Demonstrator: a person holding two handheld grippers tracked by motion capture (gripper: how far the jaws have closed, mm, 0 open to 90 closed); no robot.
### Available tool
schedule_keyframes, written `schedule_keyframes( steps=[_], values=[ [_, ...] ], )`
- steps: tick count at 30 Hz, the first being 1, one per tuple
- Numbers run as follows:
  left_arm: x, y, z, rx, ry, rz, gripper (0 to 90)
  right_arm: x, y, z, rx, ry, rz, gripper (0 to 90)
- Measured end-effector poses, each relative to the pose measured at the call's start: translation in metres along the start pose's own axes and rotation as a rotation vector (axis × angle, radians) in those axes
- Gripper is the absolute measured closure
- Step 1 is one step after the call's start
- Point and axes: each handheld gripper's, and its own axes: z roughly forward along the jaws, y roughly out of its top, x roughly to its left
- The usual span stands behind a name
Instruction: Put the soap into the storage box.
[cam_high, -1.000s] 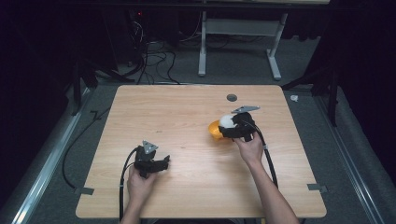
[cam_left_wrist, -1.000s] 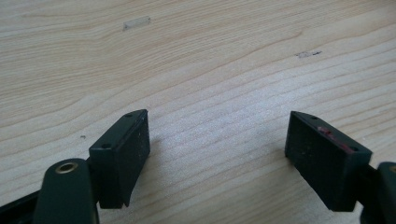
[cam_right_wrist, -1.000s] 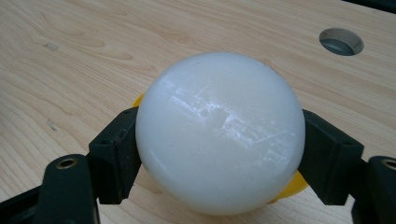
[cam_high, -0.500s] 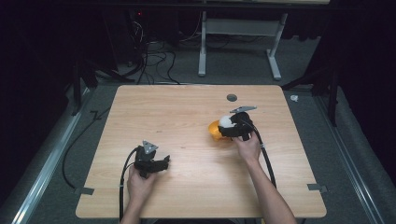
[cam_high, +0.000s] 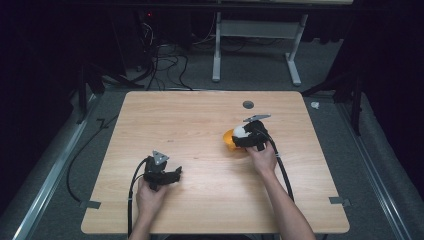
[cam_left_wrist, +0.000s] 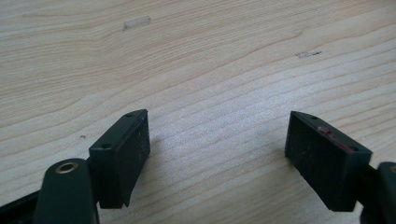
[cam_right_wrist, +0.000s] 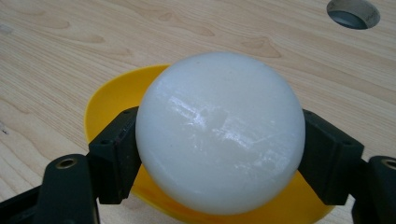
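Note:
A white ball (cam_right_wrist: 219, 137) is clamped between the two black jaws of my right gripper (cam_high: 245, 136), right above a yellow bowl (cam_right_wrist: 114, 100). From above, the white ball (cam_high: 240, 132) and the yellow bowl (cam_high: 228, 139) sit right of the table's middle. My left gripper (cam_high: 175, 174) rests low at the front left of the table (cam_high: 190, 125), jaws wide apart. In the left gripper view its fingers (cam_left_wrist: 123, 154) stand open over bare wood with nothing between them.
A round cable hole (cam_high: 248, 104) is cut in the tabletop behind the bowl, also seen as the hole (cam_right_wrist: 353, 12) in the right gripper view. Cables trail from both grippers toward the front edge. A desk frame (cam_high: 255, 45) stands on the floor beyond.

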Motion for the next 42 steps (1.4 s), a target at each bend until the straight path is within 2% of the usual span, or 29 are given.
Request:
schedule_keyframes(
  steps=[17, 22, 42],
  values=[
    [0.0, 0.0, 0.0, 0.003, 0.001, 0.003, 22.7, 0.001, -0.002, 0.009, 0.041, 0.009, 0.005, 24.3],
    [0.0, 0.0, 0.0, 0.003, 0.001, 0.003, 22.7, 0.0, 0.0, 0.002, -0.005, 0.018, 0.003, 22.2],
    [0.0, 0.0, 0.0, 0.002, 0.002, 0.003, 22.7, -0.006, 0.001, -0.017, -0.075, 0.029, 0.02, 23.0]
  ],
)
